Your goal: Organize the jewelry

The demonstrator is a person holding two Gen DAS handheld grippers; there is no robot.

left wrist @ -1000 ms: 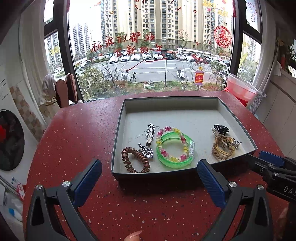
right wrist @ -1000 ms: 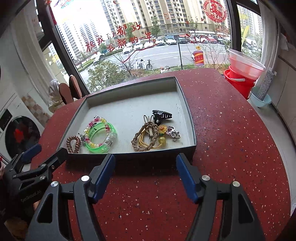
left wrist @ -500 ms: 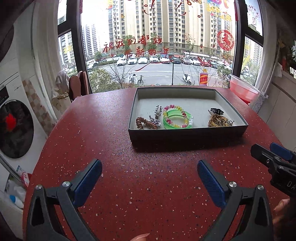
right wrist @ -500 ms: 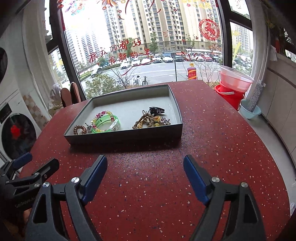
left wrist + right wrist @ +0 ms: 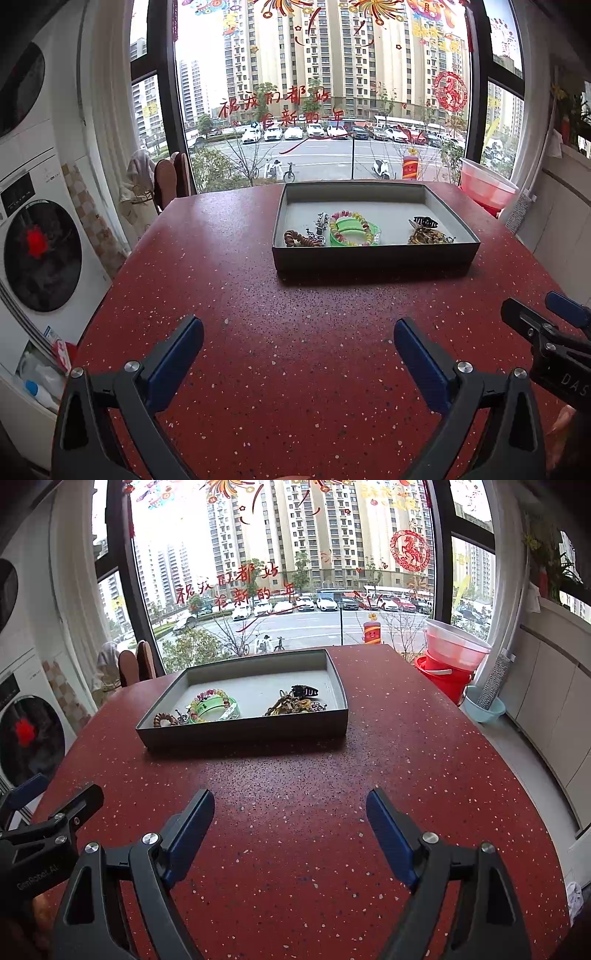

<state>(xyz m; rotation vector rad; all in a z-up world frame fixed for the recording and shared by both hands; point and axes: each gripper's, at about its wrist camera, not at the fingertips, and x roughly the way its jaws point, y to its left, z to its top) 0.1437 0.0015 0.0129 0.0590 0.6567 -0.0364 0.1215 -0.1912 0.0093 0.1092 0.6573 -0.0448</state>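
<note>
While I look through the left wrist view, I see my left gripper (image 5: pixel 298 339) spread wide with nothing in it, low in the frame over the red speckled table (image 5: pixel 229 266). My right gripper (image 5: pixel 290 810) is wide open too and holds nothing. The grey tray (image 5: pixel 375 254) sits in the upper middle, well apart from both claws, and its long side runs left to right. Only the left view shows the washer door (image 5: pixel 42 254) whole, at the left edge. Only the right view shows the red bucket (image 5: pixel 441 677) and the blue bowl (image 5: pixel 484 707) at the right. In the tray lie a brown coil hair tie (image 5: pixel 301 239), a shiny green bangle (image 5: pixel 354 232) with a colourful bead ring on it, and a black claw clip (image 5: pixel 425 222) above a tangled brown pile (image 5: pixel 428 235).
</note>
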